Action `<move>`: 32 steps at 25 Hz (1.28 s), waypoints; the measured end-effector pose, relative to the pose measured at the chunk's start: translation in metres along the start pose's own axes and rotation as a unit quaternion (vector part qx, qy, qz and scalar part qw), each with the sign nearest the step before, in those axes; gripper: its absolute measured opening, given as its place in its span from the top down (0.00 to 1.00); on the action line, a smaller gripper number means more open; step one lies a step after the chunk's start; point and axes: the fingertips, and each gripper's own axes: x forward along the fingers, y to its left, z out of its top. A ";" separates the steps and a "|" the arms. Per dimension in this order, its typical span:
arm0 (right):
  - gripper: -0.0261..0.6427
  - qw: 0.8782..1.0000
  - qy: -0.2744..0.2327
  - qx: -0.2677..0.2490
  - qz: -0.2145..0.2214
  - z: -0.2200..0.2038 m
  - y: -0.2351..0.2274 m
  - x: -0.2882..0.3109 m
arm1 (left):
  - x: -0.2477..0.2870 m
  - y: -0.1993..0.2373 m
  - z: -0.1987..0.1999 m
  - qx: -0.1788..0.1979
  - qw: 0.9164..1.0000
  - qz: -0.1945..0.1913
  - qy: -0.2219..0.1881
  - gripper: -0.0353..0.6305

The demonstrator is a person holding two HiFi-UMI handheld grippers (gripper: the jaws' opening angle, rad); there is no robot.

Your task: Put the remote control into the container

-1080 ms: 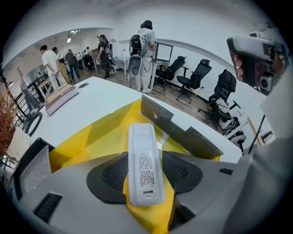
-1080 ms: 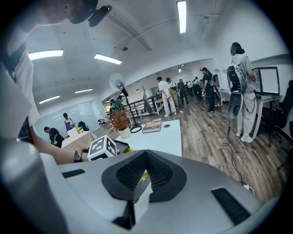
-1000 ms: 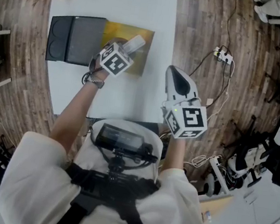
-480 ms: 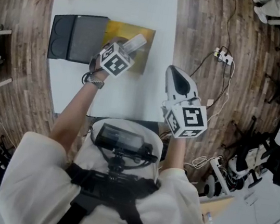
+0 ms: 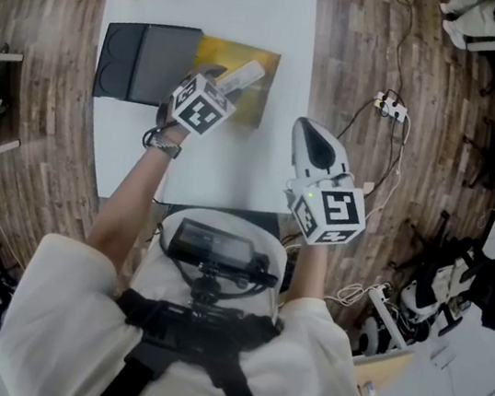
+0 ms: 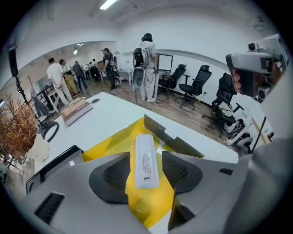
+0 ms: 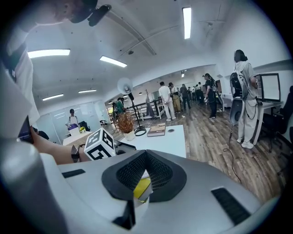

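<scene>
White smooth counter [image 5: 233,171] carries a yellow container [image 5: 255,100], above which the left hand-held gripper [image 6: 145,161] clamps a slim white remote control [image 5: 242,76] between ribbed dark pads [image 6: 116,172]; the right hand-held gripper [image 7: 145,172] is closed.

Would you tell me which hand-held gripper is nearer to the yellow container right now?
Left. The left hand-held gripper holds the remote control directly over the yellow container; the right hand-held gripper hangs shut by the table's right edge, apart from it.
</scene>
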 end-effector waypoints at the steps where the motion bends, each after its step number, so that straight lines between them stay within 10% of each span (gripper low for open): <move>1: 0.95 1.000 -0.002 -0.002 0.000 0.001 0.003 -0.003 | -0.004 0.000 0.000 -0.001 1.000 0.001 -0.006 0.59; 8: 0.95 0.999 -0.025 -0.021 -0.007 0.018 0.023 -0.023 | -0.039 0.002 -0.008 -0.059 0.997 0.000 -0.053 0.63; 32: 0.95 0.993 -0.099 -0.060 -0.034 0.040 0.104 -0.094 | -0.166 -0.001 -0.032 -0.078 0.975 0.054 -0.201 0.82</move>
